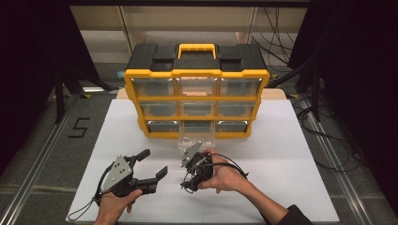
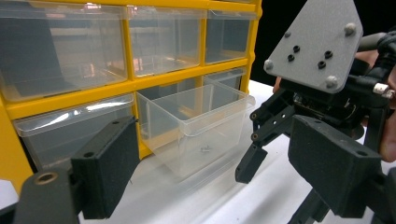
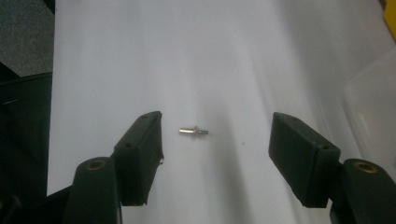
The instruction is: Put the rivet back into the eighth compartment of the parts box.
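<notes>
A small metal screw [image 3: 194, 131] lies on the white table [image 3: 140, 56]. My right gripper [image 3: 217, 126] points down over it, jaws wide apart, one on each side, neither touching it. In the high view the right gripper [image 1: 187, 180] hovers just in front of a clear drawer [image 1: 197, 135] pulled out from the bottom middle of the yellow and black organizer [image 1: 197, 75]. A tiny metal part [image 2: 204, 150] lies in that drawer [image 2: 196, 126]. My left gripper [image 1: 154, 163] rests open and holds nothing, to the left of the right one.
The organizer's other clear drawers [image 2: 163, 37] are pushed in. The white table top [image 1: 291, 154] ends at grey floor with a metal rail [image 1: 42, 150] on the left and cables [image 1: 328, 140] on the right.
</notes>
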